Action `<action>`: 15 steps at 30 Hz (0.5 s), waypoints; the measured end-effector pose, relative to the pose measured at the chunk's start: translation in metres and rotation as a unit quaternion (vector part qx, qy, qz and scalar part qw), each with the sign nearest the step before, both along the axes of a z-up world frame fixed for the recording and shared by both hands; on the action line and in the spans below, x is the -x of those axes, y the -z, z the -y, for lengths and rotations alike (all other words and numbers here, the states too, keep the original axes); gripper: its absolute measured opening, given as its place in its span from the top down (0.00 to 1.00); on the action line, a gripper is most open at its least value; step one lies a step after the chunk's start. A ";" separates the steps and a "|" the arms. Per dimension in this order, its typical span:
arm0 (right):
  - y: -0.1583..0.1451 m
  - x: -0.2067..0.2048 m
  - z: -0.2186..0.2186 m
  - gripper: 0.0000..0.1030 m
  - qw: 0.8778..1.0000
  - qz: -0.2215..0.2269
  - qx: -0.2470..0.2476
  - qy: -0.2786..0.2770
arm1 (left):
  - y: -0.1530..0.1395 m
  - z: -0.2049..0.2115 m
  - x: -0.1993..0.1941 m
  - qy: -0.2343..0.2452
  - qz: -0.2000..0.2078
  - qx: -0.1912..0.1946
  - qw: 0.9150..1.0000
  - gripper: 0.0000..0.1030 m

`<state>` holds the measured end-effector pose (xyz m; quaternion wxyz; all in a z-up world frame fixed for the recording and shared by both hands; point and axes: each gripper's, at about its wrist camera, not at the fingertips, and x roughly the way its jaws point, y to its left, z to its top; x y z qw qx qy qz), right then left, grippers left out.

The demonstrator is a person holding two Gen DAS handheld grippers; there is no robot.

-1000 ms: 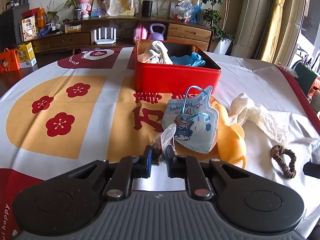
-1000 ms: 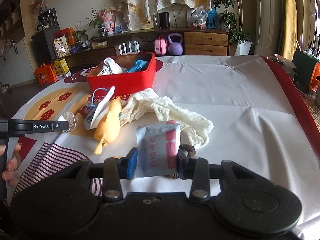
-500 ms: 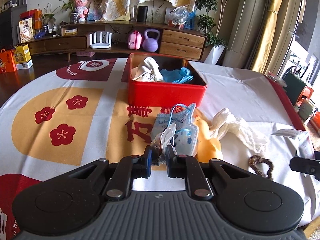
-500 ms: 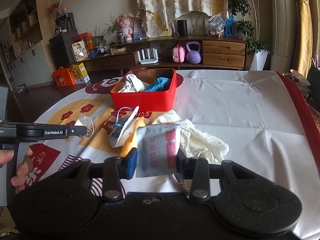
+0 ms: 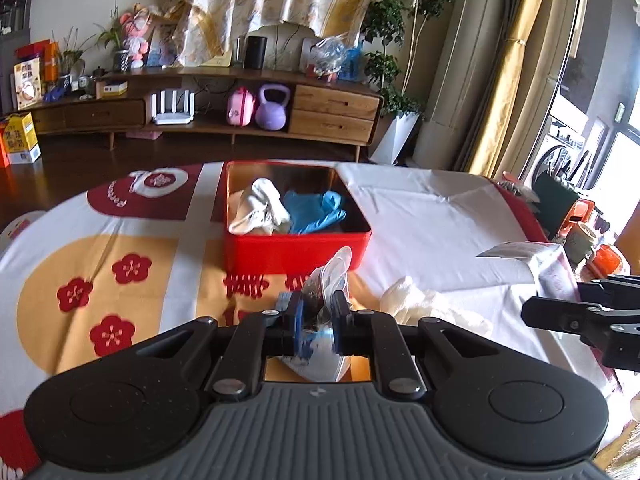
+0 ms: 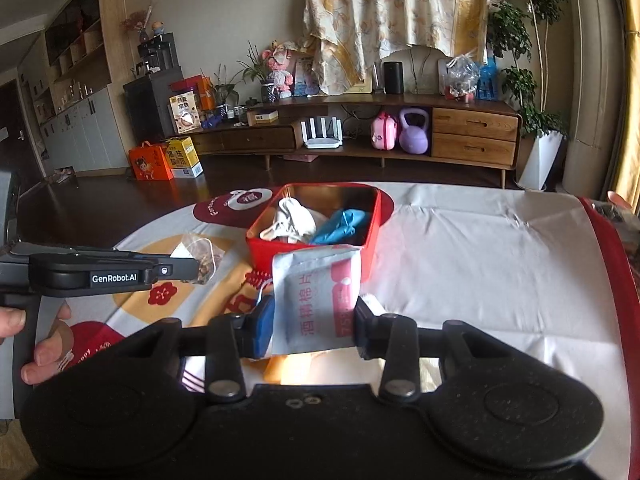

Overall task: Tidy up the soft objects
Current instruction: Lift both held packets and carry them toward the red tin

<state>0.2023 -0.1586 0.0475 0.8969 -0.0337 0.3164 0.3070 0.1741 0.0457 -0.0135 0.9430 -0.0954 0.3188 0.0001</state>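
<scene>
A red tin box [image 5: 296, 250] [image 6: 372, 220] sits on the table with a white cloth [image 5: 258, 206] and a blue glove [image 5: 316, 210] inside. My left gripper [image 5: 316, 312] is shut on a small clear plastic bag [image 5: 330, 276] with dark contents, held above the table short of the box; the bag also shows in the right wrist view [image 6: 198, 256]. My right gripper [image 6: 314, 320] is shut on a white and pink wipe packet [image 6: 318, 296], raised above the table short of the box. A white mesh cloth [image 5: 424, 304] lies on the table.
The table wears a white cloth [image 6: 480, 264] with red and yellow print and a red border at the right. Beyond the table stand a wooden sideboard [image 6: 472, 136], boxes on the floor and plants. Part of a light blue item lies under my left gripper.
Both grippers have risen and moved toward the red box with their loads. The mask, the yellow toy and the hair tie have dropped out of sight below the grippers.
</scene>
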 end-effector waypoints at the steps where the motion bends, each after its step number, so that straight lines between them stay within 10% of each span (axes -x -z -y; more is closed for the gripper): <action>1: -0.002 -0.004 -0.003 0.63 1.000 0.002 0.001 -0.001 | -0.004 -0.001 -0.003 0.002 0.002 0.000 1.000 0.86; 15: -0.018 -0.061 -0.045 0.63 1.000 0.018 0.013 -0.021 | -0.042 -0.012 -0.065 0.027 0.034 -0.032 0.999 0.86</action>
